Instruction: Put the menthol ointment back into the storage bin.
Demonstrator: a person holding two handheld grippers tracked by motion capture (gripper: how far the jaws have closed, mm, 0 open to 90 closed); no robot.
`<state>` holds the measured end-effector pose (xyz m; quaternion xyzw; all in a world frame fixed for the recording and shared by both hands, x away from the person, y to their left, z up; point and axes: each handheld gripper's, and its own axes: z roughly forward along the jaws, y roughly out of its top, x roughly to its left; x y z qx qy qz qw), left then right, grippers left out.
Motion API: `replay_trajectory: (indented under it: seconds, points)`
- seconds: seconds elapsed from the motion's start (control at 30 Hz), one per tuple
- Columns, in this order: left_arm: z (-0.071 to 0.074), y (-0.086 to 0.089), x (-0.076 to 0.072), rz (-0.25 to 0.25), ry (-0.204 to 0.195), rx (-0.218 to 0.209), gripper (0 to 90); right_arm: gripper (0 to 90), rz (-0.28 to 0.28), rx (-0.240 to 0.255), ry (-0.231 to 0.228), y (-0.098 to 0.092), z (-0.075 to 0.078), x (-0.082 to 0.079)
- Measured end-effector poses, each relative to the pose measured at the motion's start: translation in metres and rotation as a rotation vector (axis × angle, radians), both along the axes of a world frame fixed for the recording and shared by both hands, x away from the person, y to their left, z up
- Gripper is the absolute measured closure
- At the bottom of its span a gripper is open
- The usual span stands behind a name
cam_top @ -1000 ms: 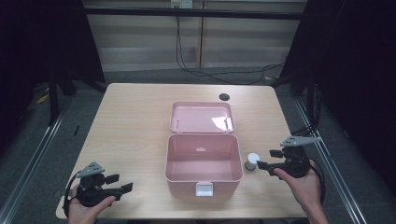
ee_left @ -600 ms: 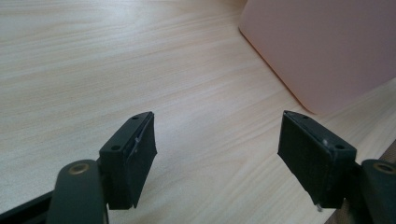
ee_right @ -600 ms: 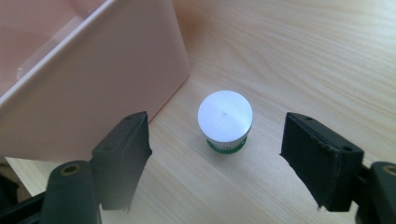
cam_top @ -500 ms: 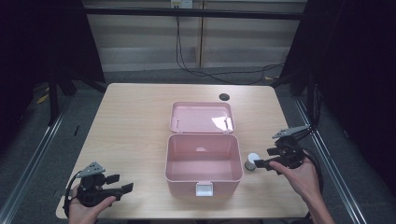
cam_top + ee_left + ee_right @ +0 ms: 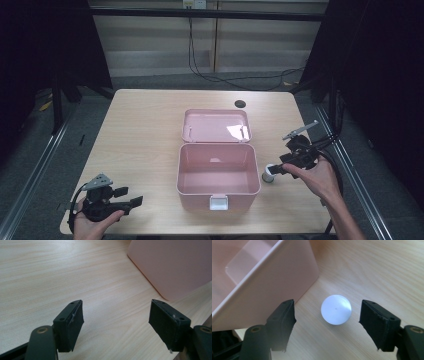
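The table [image 5: 150,135] is taking up the middle of the high view, its pale wood running from the centre down to the lower edge. On it, at the frame's centre, a pink box [image 5: 218,172] is sitting open, its lid [image 5: 216,125] lying flat just behind it toward the top of the frame and its white latch [image 5: 218,202] facing the lower edge. A small dark disc [image 5: 240,104] is lying on the table above the lid, well apart from everything else.

At the lower left of the high view the left tool [image 5: 127,199] is resting in a hand at the table's edge, well apart from the box; in the left gripper view its jaws are standing spread over bare wood, with a corner of the box at the upper right.

At the right of the high view the right tool [image 5: 274,170] is pointing left toward the box. Its jaws have just been closing, yet are standing apart, touching nothing. Between them, in the right gripper view, a white cap [image 5: 336,309] is sitting on the table, just beside the box's right wall, clear of both pads. That wall is crowding the left jaw, leaving little room on that side.
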<state>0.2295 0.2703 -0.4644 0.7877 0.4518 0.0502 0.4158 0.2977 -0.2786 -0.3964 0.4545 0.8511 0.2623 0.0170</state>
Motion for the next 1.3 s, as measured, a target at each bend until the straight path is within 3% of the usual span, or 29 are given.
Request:
replay_trajectory:
  seconds: [0.07, 0.23, 0.4, 0.47, 0.57, 0.67, 0.77, 0.93, 1.3]
  points:
    - [0.000, 0.000, 0.000, 0.000, -0.001, 0.001, 27.6, 30.8, 0.000, -0.001, 0.013, 0.001, 0.000, 0.001]
    - [0.000, 0.000, 0.000, 0.002, 0.000, -0.002, 27.6, 32.8, 0.025, -0.061, 0.038, 0.004, -0.002, 0.010]
    - [0.000, -0.001, 0.000, 0.003, 0.001, 0.001, 27.4, 35.6, 0.058, -0.068, 0.076, 0.007, -0.004, 0.014]
    - [0.000, -0.001, 0.000, 0.002, 0.002, 0.002, 27.4, 37.4, 0.081, -0.109, 0.093, 0.009, -0.007, 0.018]
    - [0.000, -0.001, 0.000, 0.004, 0.001, 0.002, 27.4, 37.6, 0.089, -0.125, 0.103, 0.010, -0.008, 0.021]
    - [-0.001, -0.001, 0.000, 0.005, 0.002, 0.001, 27.4, 38.3, 0.086, -0.133, 0.143, 0.012, -0.012, 0.027]
    - [-0.001, -0.001, 0.000, 0.004, 0.002, 0.002, 27.4, 39.0, 0.090, -0.151, 0.139, 0.014, -0.015, 0.029]
    - [0.000, 0.000, 0.000, 0.001, 0.001, 0.002, 27.4, 40.0, 0.098, -0.184, 0.177, 0.017, -0.023, 0.034]
    - [-0.001, -0.001, 0.000, 0.005, 0.004, -0.001, 27.3, 45.6, 0.127, -0.244, 0.212, 0.025, -0.033, 0.040]
